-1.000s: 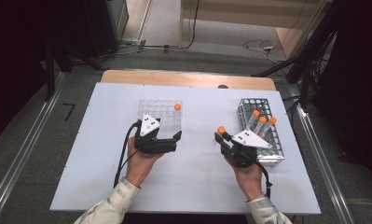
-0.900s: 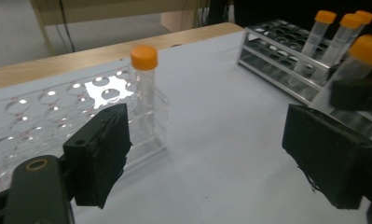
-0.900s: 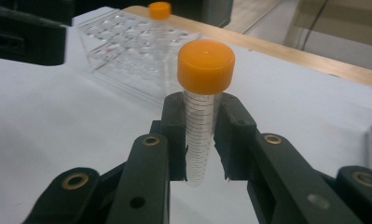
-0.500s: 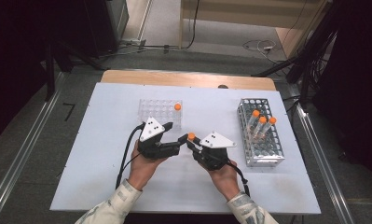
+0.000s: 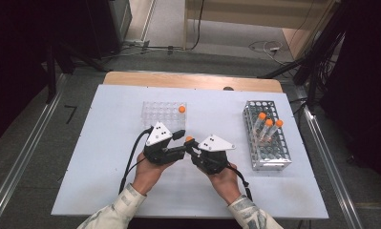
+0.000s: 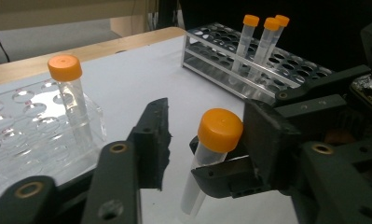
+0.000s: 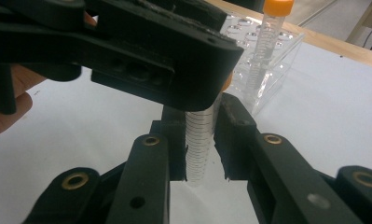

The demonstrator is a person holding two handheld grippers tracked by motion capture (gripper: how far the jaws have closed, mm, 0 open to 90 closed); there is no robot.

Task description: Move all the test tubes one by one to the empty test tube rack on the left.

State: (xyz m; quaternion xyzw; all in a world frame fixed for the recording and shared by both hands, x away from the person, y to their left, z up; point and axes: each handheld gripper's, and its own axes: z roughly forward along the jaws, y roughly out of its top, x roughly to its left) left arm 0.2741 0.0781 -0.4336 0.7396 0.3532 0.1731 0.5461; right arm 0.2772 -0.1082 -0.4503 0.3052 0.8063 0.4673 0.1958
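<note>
Both hands have drawn together at the middle of the desk (image 5: 107,191) since the earlier frames, the right gripper (image 5: 194,148) carrying an orange-capped tube (image 5: 189,140) over from the metal rack (image 5: 269,164). At eleven o'clock of the hands, the clear rack (image 5: 154,110) holds one capped tube (image 5: 181,109). The left gripper (image 5: 182,143) has just been closing its jaws round the carried tube, one jaw at the cap and the other apart from it. The right jaws are clenched on the tube's body. At three o'clock, three tubes (image 5: 268,125) wait in the metal rack. By my judgement one transfer is done, a second is mid-handover, three remain.
</note>
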